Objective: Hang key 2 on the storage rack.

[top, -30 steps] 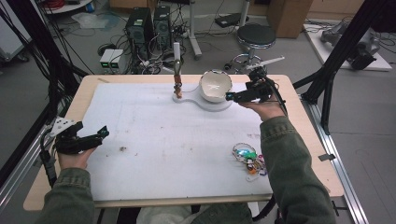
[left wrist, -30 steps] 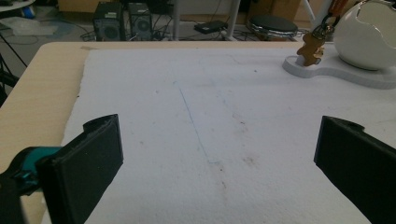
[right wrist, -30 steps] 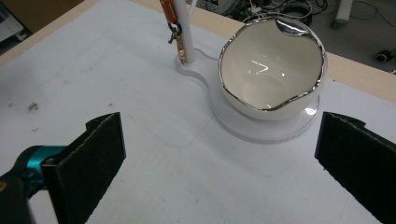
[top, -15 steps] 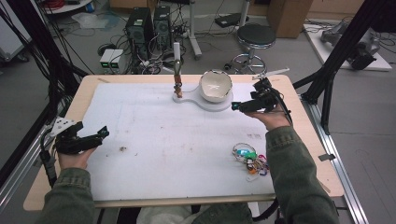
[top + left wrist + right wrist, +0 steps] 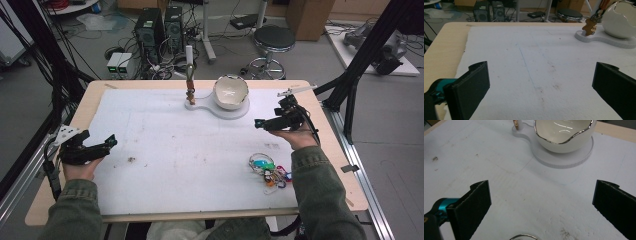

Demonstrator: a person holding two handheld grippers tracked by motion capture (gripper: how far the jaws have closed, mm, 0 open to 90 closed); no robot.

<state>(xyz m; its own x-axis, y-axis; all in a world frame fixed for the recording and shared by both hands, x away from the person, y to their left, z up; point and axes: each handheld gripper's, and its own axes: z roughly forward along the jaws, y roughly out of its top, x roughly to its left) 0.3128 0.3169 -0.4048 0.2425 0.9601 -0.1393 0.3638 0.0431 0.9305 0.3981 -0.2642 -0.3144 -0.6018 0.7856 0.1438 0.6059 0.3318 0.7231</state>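
Hovering right gripper point(image 5: 260, 122) near bowl point(image 5: 230, 92), jaws apart; left gripper point(image 5: 107, 143) likewise.

Jaws wide apart over mat point(image 5: 499, 195); bowl point(image 5: 564, 135) ahead on stand point(image 5: 576, 157)

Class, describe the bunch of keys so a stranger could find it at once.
Start at the white mat covering the table. Near its front right corner, beside the person's right sleeve, lies the bunch of keys. It alone is multicoloured; the bowl at the back is plain white.
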